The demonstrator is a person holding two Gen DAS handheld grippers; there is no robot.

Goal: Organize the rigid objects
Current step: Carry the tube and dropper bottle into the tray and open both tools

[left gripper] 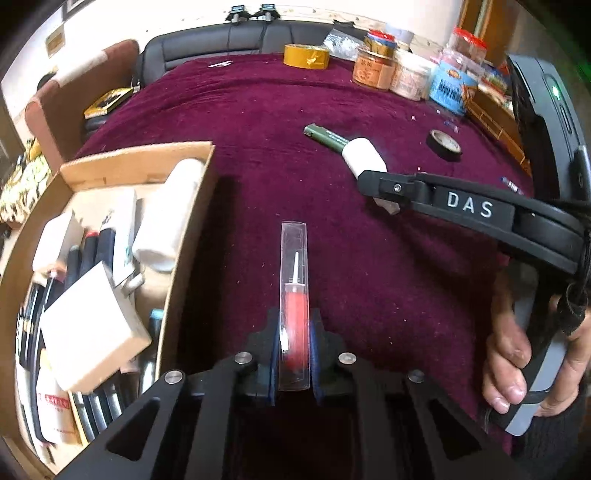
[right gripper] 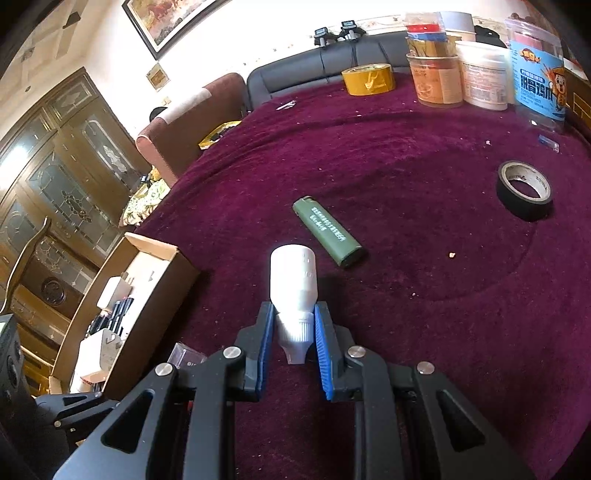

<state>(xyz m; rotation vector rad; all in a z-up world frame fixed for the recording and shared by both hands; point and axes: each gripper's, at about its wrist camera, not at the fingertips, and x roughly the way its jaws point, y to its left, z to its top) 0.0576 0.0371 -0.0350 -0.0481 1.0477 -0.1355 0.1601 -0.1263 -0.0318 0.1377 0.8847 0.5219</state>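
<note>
Your left hand-held gripper [left gripper: 293,350] is pinching a clear tube [left gripper: 294,295] beside the cardboard box [left gripper: 184,236]; your right hand-held gripper [right gripper: 294,325] is pinching a white bottle [right gripper: 293,280]

Framed painting [right gripper: 166,18] on wall; glass-fronted cabinet [right gripper: 62,177] beside sofa [right gripper: 314,62].

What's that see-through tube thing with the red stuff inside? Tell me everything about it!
The clear plastic tube with a red syringe inside is long, narrow and see-through. The red syringe has a thin white tip pointing away from the camera. The left gripper is shut on the tube's near end, its blue pads pressing both sides. The tube sticks out forward above the dark red tablecloth, just right of the cardboard box.
</note>
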